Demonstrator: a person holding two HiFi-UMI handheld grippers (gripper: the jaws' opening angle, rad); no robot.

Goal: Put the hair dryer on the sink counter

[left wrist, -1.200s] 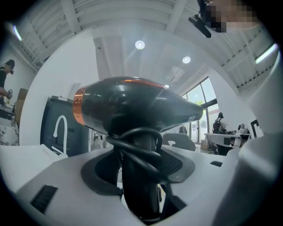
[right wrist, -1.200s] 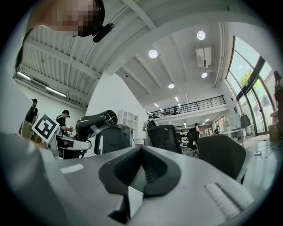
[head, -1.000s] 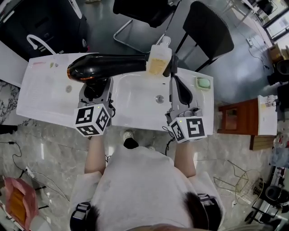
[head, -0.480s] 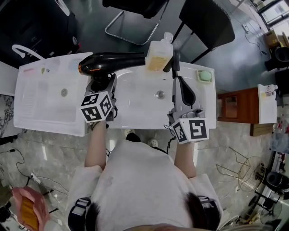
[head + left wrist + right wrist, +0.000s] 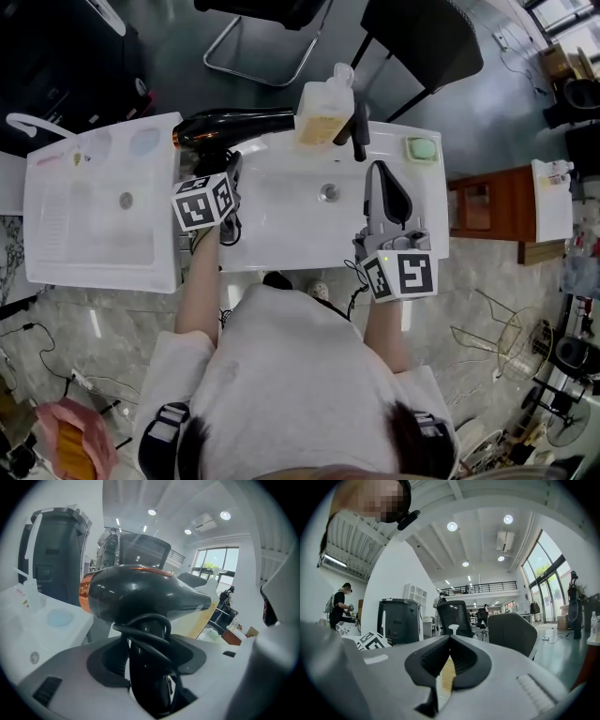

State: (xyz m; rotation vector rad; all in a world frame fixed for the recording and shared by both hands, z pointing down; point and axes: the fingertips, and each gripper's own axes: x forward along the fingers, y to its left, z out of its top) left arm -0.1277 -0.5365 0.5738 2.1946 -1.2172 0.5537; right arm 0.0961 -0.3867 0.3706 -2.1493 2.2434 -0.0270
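A black hair dryer with an orange rear end lies level over the back left of the white sink counter, its nozzle next to the soap bottle. My left gripper is shut on its handle from below. In the left gripper view the handle, with the cord wound round it, stands between the jaws under the dryer's body. My right gripper is shut on nothing and hangs over the right of the basin. In the right gripper view, my right gripper shows its jaw tips meeting.
A dark faucet stands beside the soap bottle at the basin's back. A green soap lies at the back right corner. A second white unit adjoins on the left. Chairs stand behind, a wooden stand on the right.
My left gripper has carried the hair dryer to the right and further in over the sink counter. The right gripper has stayed shut over the basin.
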